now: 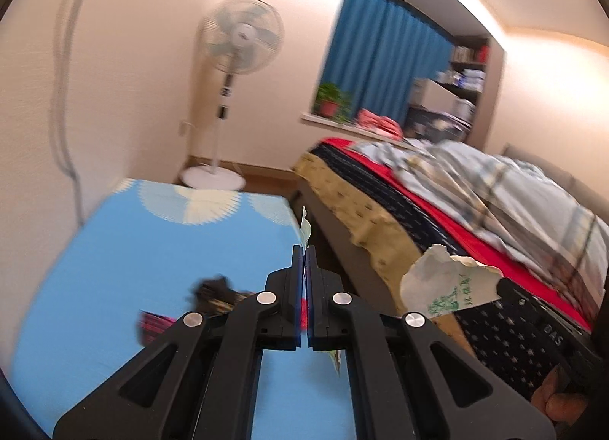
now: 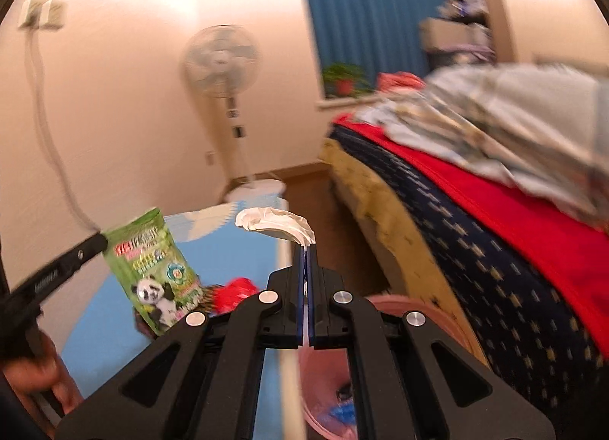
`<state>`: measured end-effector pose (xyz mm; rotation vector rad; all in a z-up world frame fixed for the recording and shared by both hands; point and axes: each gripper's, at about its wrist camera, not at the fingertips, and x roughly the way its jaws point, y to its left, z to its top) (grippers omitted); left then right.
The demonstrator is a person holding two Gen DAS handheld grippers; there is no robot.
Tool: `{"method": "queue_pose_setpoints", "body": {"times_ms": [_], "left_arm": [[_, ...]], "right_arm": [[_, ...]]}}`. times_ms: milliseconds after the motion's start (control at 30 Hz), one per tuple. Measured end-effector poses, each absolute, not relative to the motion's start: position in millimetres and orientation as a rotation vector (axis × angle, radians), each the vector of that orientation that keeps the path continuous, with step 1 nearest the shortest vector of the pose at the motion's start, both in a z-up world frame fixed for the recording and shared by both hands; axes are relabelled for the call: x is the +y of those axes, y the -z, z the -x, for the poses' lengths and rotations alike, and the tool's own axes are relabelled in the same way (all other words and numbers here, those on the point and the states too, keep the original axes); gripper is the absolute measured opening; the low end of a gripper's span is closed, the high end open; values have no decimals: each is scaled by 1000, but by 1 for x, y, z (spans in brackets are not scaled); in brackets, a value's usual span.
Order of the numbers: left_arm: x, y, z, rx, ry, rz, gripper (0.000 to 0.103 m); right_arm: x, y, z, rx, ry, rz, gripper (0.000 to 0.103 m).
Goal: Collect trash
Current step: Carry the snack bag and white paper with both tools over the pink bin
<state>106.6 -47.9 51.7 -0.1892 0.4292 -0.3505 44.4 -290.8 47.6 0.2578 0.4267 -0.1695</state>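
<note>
My left gripper (image 1: 304,249) is shut on a green snack packet with a panda picture (image 2: 158,268); in the left wrist view only the packet's thin edge (image 1: 305,228) sticks up past the tips. My right gripper (image 2: 305,247) is shut on a crumpled white wrapper (image 2: 276,225), which also shows at the right of the left wrist view (image 1: 445,286). Both are held above a blue-topped table (image 1: 152,249). A red wrapper (image 2: 236,287) and a dark wrapper (image 1: 213,289) lie on the table. A pink bin (image 2: 437,316) sits below my right gripper.
A bed (image 1: 437,211) with a red and navy cover and a plaid quilt runs along the right. A white standing fan (image 1: 238,40) stands by the far wall. A potted plant (image 1: 331,99) sits on the windowsill before blue curtains (image 1: 384,55). Shelves are behind the bed.
</note>
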Motion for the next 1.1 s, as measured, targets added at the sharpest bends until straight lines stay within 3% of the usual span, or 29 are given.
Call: {"method": "queue_pose_setpoints", "body": {"times_ms": [300, 1100], "left_arm": [[-133, -3, -101, 492, 534, 109, 1], [-212, 81, -130, 785, 618, -59, 1]], "right_arm": [[-337, 4, -38, 502, 319, -378, 1], [-365, 104, -56, 672, 443, -510, 1]]}}
